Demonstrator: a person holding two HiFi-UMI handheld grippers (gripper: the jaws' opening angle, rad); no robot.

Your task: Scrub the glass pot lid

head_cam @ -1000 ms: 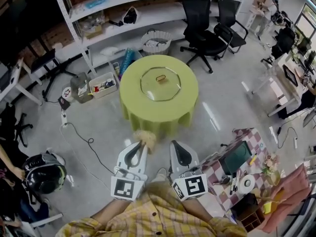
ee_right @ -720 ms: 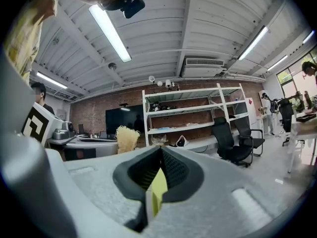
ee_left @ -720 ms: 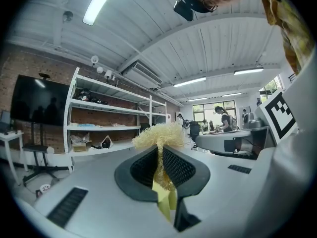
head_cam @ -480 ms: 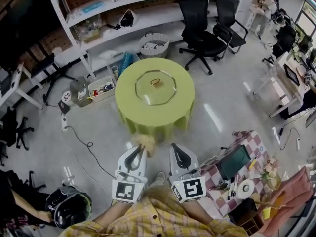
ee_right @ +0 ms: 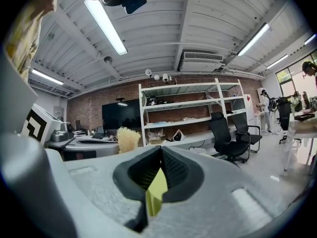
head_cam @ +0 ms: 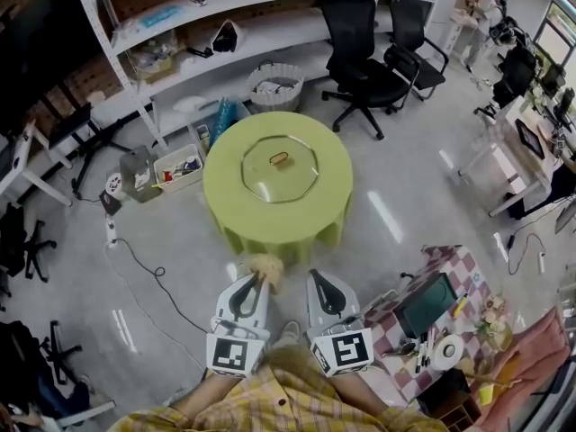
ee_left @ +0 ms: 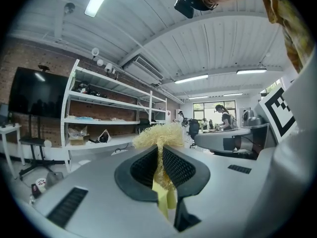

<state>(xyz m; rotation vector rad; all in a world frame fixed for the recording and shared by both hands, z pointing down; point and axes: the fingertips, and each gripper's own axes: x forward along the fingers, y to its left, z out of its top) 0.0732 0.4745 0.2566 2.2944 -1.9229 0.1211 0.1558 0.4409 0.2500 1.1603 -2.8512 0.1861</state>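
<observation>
The glass pot lid point(head_cam: 279, 167), with a gold handle, lies flat in the middle of a round table with a yellow-green cloth point(head_cam: 241, 212). Both grippers hang well short of the table, close to my body. My left gripper point(head_cam: 256, 282) is shut on a tan fibrous scrubber point(head_cam: 265, 267), whose tuft sticks out past the jaws point(ee_left: 159, 134). Beside it, my right gripper point(head_cam: 322, 280) is shut with nothing between its jaws point(ee_right: 159, 152). The scrubber point(ee_right: 128, 139) shows at the left of the right gripper view.
White shelving point(head_cam: 198, 25) with a basket point(head_cam: 274, 84) and floor bins point(head_cam: 176, 169) stands behind the table. Black office chairs point(head_cam: 369, 57) are at the back right. A checkered side table point(head_cam: 454, 264) with a screen lies right of me. A cable point(head_cam: 144, 264) runs across the floor at left.
The view has shifted, so the table sits slightly lower and further left in frame. Both grippers keep the same pose and grip. The helmet at the lower left has left the view.
</observation>
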